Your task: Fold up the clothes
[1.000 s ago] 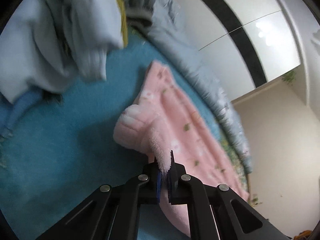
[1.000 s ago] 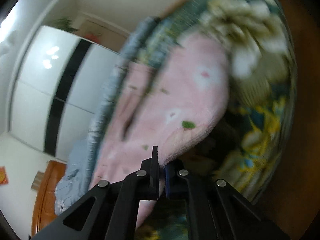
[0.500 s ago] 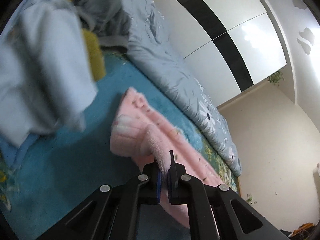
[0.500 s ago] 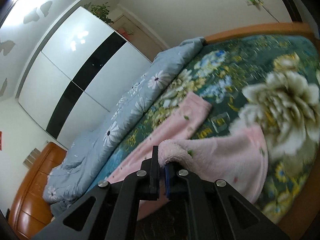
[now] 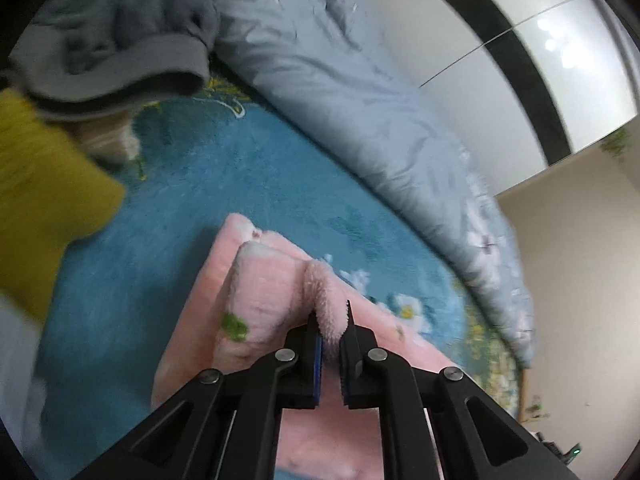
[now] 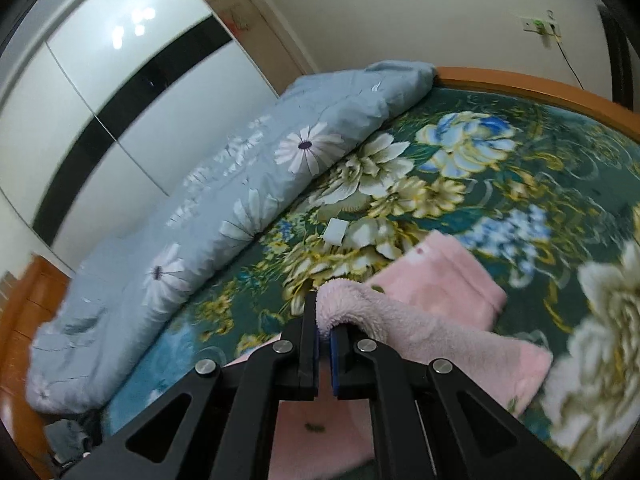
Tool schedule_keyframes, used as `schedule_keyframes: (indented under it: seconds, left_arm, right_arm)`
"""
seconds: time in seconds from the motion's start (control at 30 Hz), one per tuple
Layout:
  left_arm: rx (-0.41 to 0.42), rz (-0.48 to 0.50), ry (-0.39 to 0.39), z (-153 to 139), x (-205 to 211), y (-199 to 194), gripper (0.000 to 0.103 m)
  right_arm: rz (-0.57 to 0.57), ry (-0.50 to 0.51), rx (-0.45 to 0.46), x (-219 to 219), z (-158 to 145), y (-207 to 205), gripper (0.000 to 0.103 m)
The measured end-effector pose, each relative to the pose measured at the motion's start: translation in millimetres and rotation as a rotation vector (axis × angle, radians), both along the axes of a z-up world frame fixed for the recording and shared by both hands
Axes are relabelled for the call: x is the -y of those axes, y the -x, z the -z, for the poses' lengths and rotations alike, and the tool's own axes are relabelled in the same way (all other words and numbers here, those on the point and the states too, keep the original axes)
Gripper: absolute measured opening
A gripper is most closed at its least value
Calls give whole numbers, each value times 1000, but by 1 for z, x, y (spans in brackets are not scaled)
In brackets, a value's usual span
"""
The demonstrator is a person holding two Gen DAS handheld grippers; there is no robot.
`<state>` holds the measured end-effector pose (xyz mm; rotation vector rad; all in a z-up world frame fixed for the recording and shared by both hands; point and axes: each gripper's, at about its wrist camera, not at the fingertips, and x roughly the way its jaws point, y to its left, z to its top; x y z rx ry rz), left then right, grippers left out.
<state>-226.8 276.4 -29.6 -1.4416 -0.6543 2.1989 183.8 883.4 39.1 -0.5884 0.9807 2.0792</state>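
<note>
You have the soft pink fleece garment with small flower prints [image 5: 260, 308] pinched in both tongs: your left gripper [image 5: 330, 334] is closed narrow on a fuzzy rolled edge, and your right gripper [image 6: 324, 330] is closed narrow on another fleecy edge, with the cloth draped off to its right. The garment lies on the blue-green floral bedspread [image 6: 500, 184], partly doubled over itself, just beside the pale blue daisy-print quilt [image 6: 248, 208]. The bite on each side looks shallow, only a roll of pile between the pads, so a quick pull could let one corner slip and spoil the fold. If your hands move unevenly the layers will skew. On your left, the mustard-yellow cloth [image 5: 44, 196] and grey garment [image 5: 120, 40] lie near; sweep wide and you may drag them along.
</note>
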Motion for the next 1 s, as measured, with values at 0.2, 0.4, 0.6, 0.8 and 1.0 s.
schedule_keyframes:
  seconds: [0.2, 0.4, 0.6, 0.8, 1.0]
  left_arm:
    - [36, 26, 78, 36, -33, 42, 9]
    - [52, 84, 75, 47, -46, 53, 30]
    - [32, 186, 2, 11, -49, 34, 61]
    - [-66, 148, 114, -29, -31, -4, 69]
    - [6, 31, 137, 25, 13, -55, 70]
  right_arm:
    - [-6, -4, 140, -27, 46, 64, 4]
    - [-24, 15, 201, -36, 82, 80, 4]
    - [-123, -29, 166, -24, 65, 77, 59]
    - [-212, -112, 113, 8, 20, 60, 68]
    - [-233, -148, 106, 43, 19, 0, 76]
